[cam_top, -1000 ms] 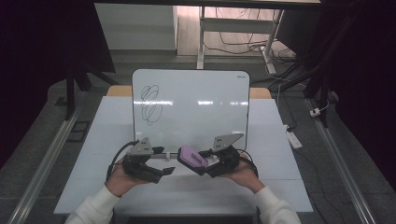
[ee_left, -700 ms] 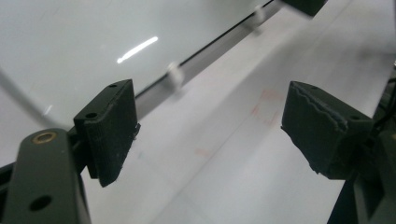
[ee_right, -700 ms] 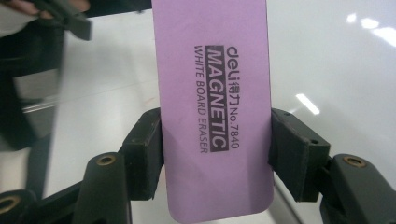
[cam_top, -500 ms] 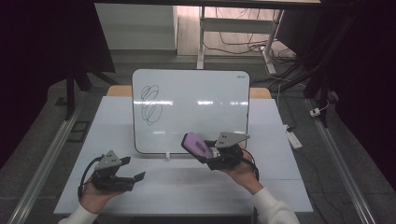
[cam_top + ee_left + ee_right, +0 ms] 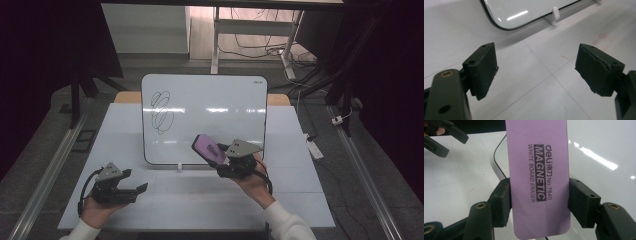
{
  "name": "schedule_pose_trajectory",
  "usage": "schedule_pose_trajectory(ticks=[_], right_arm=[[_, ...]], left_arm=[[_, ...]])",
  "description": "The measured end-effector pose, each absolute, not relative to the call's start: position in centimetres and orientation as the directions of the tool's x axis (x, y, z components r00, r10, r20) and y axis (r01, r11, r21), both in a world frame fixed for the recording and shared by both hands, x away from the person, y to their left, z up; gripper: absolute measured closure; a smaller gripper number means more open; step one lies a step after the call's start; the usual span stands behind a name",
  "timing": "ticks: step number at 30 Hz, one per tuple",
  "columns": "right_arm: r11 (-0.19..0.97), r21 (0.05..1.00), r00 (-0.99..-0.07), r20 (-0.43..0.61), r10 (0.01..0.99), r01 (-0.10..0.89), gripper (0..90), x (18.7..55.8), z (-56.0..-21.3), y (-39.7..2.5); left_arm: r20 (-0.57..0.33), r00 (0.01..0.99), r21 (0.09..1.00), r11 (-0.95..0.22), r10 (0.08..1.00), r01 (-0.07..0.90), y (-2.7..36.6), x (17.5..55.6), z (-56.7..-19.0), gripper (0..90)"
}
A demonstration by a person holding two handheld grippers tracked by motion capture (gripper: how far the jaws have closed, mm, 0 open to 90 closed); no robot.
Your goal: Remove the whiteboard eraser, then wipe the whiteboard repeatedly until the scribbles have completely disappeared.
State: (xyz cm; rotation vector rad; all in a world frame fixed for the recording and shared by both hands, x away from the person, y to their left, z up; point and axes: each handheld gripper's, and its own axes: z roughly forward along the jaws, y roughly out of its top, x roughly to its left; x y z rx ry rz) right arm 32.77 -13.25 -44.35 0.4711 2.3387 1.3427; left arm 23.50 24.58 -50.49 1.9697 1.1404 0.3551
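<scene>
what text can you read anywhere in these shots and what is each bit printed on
"deli" followed by two Chinese characters and "No.7840": on the purple eraser held in the right tongs.
"MAGNETIC": white letters in a black bar on the same eraser.
"WHITE BOARD ERASER": on the same eraser.
Small mark at the top right corner of the whiteboard: too small to read.
The black scribble on the whiteboard forms no letters.

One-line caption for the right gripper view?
Right hand-held gripper clamps a purple whiteboard eraser above the whiteboard.
</scene>
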Motion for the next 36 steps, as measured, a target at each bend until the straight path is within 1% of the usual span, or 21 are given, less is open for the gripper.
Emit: schedule_pose_trajectory(ticks=[7,15,22,24,27,28,29,30,31,36], right_arm=[[0.484,0.873,-0.863,-0.195,0.466,0.064,39.0,32.7,-44.0,-12.4],[0.477,0.877,-0.851,-0.204,0.484,0.061,39.0,33.0,-43.3,-11.8],[0.485,0.873,-0.835,-0.227,0.501,0.054,39.1,34.9,-42.3,-9.9],[0.500,0.865,-0.825,-0.257,0.504,0.035,39.1,36.0,-41.6,-8.5],[0.497,0.867,-0.818,-0.265,0.511,0.029,39.1,36.6,-41.0,-7.8],[0.498,0.867,-0.803,-0.286,0.523,0.015,39.1,37.1,-40.4,-7.0],[0.498,0.867,-0.803,-0.286,0.523,0.015,39.1,37.1,-40.4,-7.0],[0.503,0.865,-0.789,-0.312,0.530,-0.004,39.1,37.4,-39.8,-6.3],[0.503,0.865,-0.789,-0.312,0.530,-0.004,39.1,37.4,-39.8,-6.3],[0.535,0.844,-0.763,-0.375,0.527,-0.045,39.1,37.8,-38.8,-4.4]], left_arm=[[-0.160,0.546,0.761,-0.249,0.822,0.599,24.8,23.5,-50.5,18.3],[-0.162,0.548,0.761,-0.250,0.820,0.598,24.6,23.5,-50.5,17.8],[-0.166,0.555,0.753,-0.259,0.815,0.605,24.4,23.7,-50.8,17.7],[-0.168,0.556,0.751,-0.260,0.814,0.607,24.4,23.7,-50.8,17.8],[-0.178,0.551,0.750,-0.251,0.815,0.612,24.5,23.8,-50.9,17.8],[-0.176,0.553,0.750,-0.253,0.814,0.611,24.6,23.8,-50.9,17.8],[-0.178,0.554,0.750,-0.252,0.813,0.611,24.6,23.8,-50.9,17.8],[-0.177,0.554,0.750,-0.253,0.814,0.611,24.6,23.8,-51.0,17.8],[-0.183,0.552,0.749,-0.248,0.814,0.614,24.6,23.8,-51.0,17.8],[-0.185,0.553,0.753,-0.245,0.812,0.611,24.7,23.8,-50.9,17.9]])
